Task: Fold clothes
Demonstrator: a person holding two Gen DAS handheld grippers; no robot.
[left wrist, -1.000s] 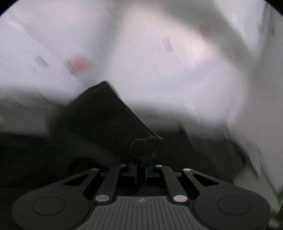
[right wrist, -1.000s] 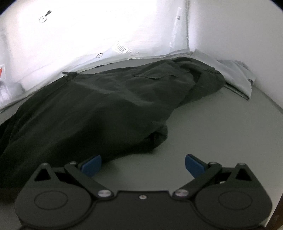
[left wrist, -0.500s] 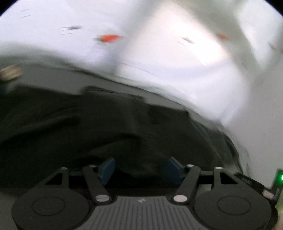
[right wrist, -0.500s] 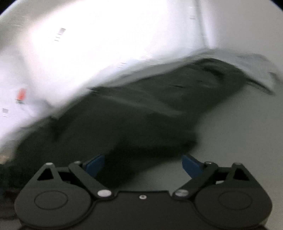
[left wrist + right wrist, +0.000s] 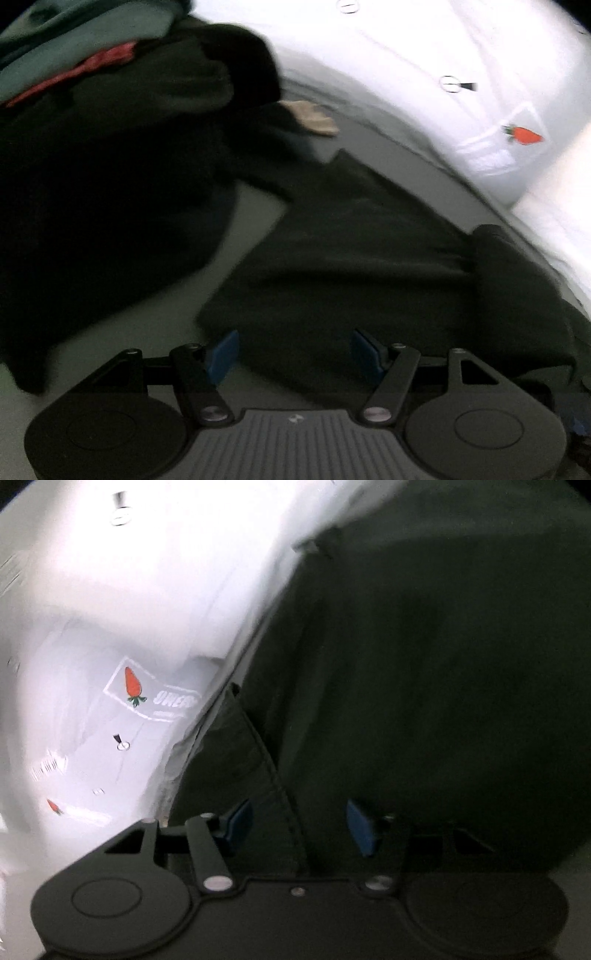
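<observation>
Blur: both views are smeared, so seams and cloth edges are hard to trace.
Garment: dark cloth is laid flat on the grey desk, running from just ahead of the left claw toward the white wall; its right end is bunched and is cut off by the frame edge.
Garment, right view: most of the frame is filled by it, and a stitched hem is seen running down toward the claw; the rest of its shape cannot be made out.
Left claw: the blue pads are spread wide; nothing is pinched, and the near edge of the garment is seen between and beyond them.
Right claw: the blue pads are spread apart over the cloth; the hem is seen between them, but whether cloth is touched cannot be told. The right half of the claw body is lost against the dark fabric.
Pile: a heap of dark clothes is seen to the left, apart from the garment, with a strip of desk between; a red piece and a green piece lie on top, partly cut off.
Beige item: a small pale cloth is seen behind the pile, half hidden by it.
Sheet: white plastic with a red carrot print is seen at the desk's far edge; its lettering is not legible.
</observation>
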